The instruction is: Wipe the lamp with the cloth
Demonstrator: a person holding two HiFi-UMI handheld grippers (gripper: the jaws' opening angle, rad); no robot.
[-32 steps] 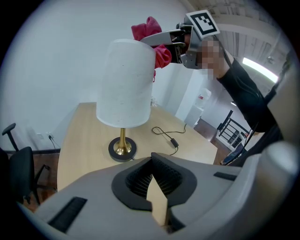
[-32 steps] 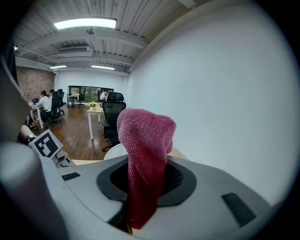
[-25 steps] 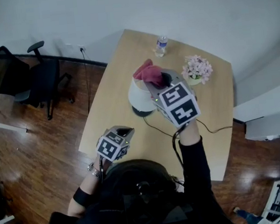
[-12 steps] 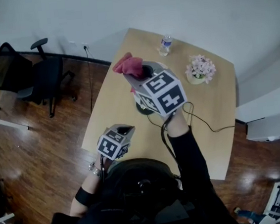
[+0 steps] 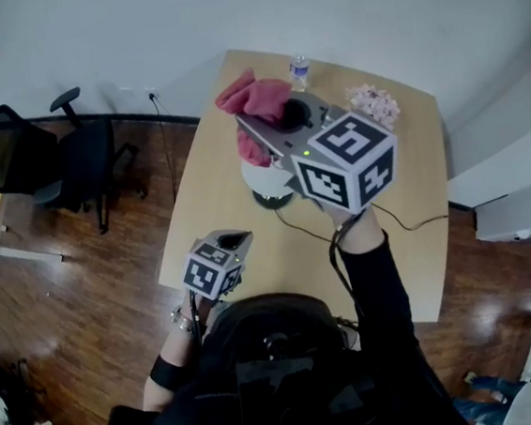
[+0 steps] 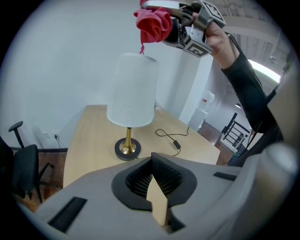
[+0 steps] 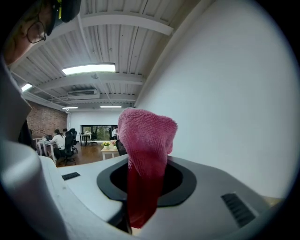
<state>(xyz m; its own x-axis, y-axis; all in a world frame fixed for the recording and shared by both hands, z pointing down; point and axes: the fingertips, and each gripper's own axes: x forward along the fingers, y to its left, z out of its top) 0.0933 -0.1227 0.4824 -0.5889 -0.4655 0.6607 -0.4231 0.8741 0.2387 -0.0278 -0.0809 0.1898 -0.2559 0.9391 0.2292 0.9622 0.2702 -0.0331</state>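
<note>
Lamp (image 6: pixel 131 90) stands near the middle of the counter (image 5: pixel 211 217), somewhat toward its left edge, with its cord (image 6: pixel 169 137) trailing off to the right across the wood. It looks like a light piece: a pale drum shade on a slim brass-coloured stem, set on a small round dark base. The shade is probably thin fabric or paper over a wire frame, so it would likely dent or tilt under a firm push, and with so narrow a base the whole lamp could rock or slide if wiped hard from one side. The stem or the base looks like the safe place to steady it, never the shade wall.

Cloth (image 7: pixel 146 140) is soft, limp red terry, very light, and should drape around the shade rather than scrape it. The right claw (image 5: pixel 254 125) pinches it at a bunched middle, with a rounded wad standing above the jaws and a tail hanging below. It is held high over the lamp; a loose thread reaches down to about the shade's top rim, though whether it touches cannot be told. A free hanging part would serve best for light strokes down the shade.

Left claw (image 6: pixel 157 201) is closed with nothing in it, low by the near edge of the counter and aimed at the lamp. A water bottle (image 5: pixel 299 69) and a pot of flowers (image 5: pixel 374 103) sit along the far edge, well apart from the lamp
</note>
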